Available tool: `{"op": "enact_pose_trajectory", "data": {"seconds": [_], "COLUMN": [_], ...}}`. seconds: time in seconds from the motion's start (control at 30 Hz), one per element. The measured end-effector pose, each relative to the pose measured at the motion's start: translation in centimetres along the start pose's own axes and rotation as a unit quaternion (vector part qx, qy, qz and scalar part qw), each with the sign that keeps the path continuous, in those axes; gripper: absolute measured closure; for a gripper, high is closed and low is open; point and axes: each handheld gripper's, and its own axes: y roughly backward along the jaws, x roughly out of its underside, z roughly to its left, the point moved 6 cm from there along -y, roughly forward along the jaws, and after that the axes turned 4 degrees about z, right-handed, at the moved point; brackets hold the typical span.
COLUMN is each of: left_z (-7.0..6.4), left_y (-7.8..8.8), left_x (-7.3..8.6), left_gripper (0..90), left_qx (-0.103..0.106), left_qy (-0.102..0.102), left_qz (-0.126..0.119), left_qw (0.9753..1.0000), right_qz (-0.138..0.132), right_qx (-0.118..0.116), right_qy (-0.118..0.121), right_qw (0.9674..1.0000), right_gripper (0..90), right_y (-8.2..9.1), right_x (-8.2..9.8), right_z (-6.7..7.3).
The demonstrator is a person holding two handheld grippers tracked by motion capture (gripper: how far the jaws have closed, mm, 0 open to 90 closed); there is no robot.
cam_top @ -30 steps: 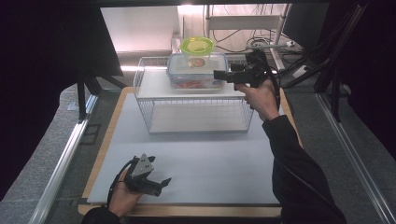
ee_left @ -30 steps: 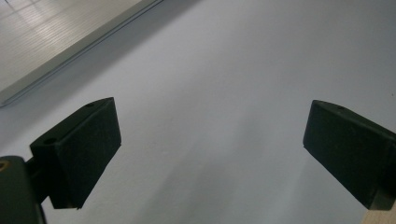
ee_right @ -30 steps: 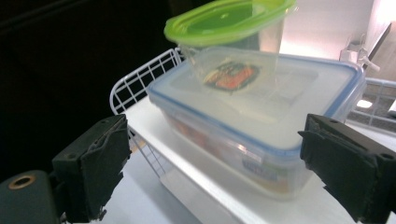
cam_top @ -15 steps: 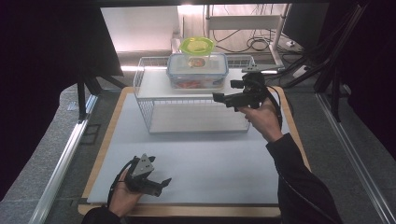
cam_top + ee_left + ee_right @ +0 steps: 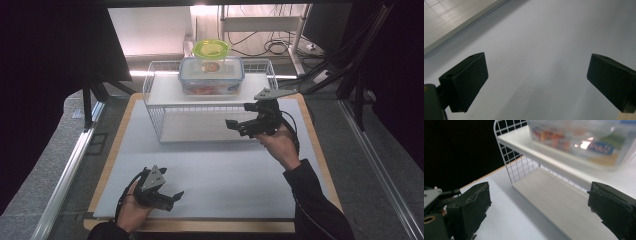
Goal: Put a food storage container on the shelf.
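Observation:
A clear food box [image 5: 211, 75] with a blue-rimmed lid stands on the top shelf of a white wire rack [image 5: 155, 107]. A green bowl [image 5: 211, 48] rests on the box. My right gripper [image 5: 238, 127] hovers open in front of the rack's right half, pointing left, with nothing between its jaws. In the right gripper view the gripper [image 5: 539, 205] faces the rack's lower shelf [image 5: 554, 197], and the box [image 5: 584, 140] sits above it. My left gripper [image 5: 172, 196] is open and low over the white mat near the front edge. The left gripper [image 5: 536, 80] has bare mat between its jaws.
The white mat [image 5: 225, 175] lies on a wooden board [image 5: 112, 150], with the rack at its far end. Metal rails [image 5: 65, 175] run along both sides of the table. Cables and dark stands [image 5: 345, 70] crowd the back right.
My right gripper has drawn back from the food box on the top shelf, coming down and toward the person. The left gripper has stayed where it was.

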Motion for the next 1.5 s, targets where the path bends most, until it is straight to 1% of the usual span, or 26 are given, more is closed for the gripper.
{"op": "enact_pose_trajectory", "data": {"seconds": [0.23, 0.33, 0.43, 0.5, 0.57, 0.67, 0.83, 1.0, 1.13, 1.23, 1.3, 1.5], "left_z": [0.0, 0.0, 0.0, -0.1, -0.1, 0.0, 0.0, 0.0, -0.1, -0.1, -0.1, -0.2], "left_y": [0.0, 0.0, 0.0, 0.0, 0.0, 0.0, 0.0, 0.0, 0.0, 0.0, 0.0, -0.1], "left_x": [0.0, -0.1, 0.0, 0.0, 0.0, 0.0, 0.0, 0.0, 0.0, -0.1, -0.1, -0.1], "left_gripper": [3.5, 3.4, 3.4, 3.5, 3.5, 3.4, 3.2, 3.0, 2.9, 2.9, 3.0, 3.0], "left_qx": [0.006, 0.007, 0.008, 0.009, 0.009, 0.007, 0.007, 0.010, 0.013, 0.014, 0.016, 0.017], "left_qy": [0.011, 0.011, 0.011, 0.012, 0.011, 0.010, 0.012, 0.016, 0.018, 0.018, 0.022, 0.020], "left_qz": [-0.007, -0.008, -0.007, -0.008, -0.008, -0.007, -0.008, -0.008, -0.009, -0.011, -0.013, -0.010], "left_qw": [0.9999, 0.9999, 0.9999, 0.9999, 0.9999, 0.9999, 0.9999, 0.9998, 0.9997, 0.9997, 0.9996, 0.9996], "right_qz": [0.020, 0.028, 0.031, 0.043, 0.040, 0.040, 0.041, 0.043, 0.044, 0.050, 0.054, 0.062], "right_qx": [0.014, 0.014, 0.012, 0.016, 0.024, 0.024, 0.042, 0.048, 0.054, 0.061, 0.066, 0.079], "right_qy": [0.015, 0.018, 0.016, 0.020, 0.021, 0.023, 0.035, 0.029, 0.029, 0.031, 0.031, 0.029], "right_qw": [0.9996, 0.9993, 0.9993, 0.9987, 0.9987, 0.9986, 0.9977, 0.9975, 0.9972, 0.9964, 0.9959, 0.9945], "right_gripper": [4.0, 4.1, 2.3, 0.3, 0.0, 0.0, 0.0, 0.0, 0.0, 0.0, 0.0, 0.0], "right_y": [-0.4, -0.5, -0.5, -0.6, -0.6, -0.5, -0.3, -0.1, 0.2, 0.3, 0.5, 1.0], "right_x": [2.8, 4.0, 5.2, 5.8, 6.1, 6.7, 7.9, 9.2, 10.2, 11.3, 12.0, 13.9], "right_z": [-0.1, -0.1, 0.0, -0.1, -0.1, 0.1, 0.4, 0.5, 0.6, 0.6, 0.5, 0.4]}}
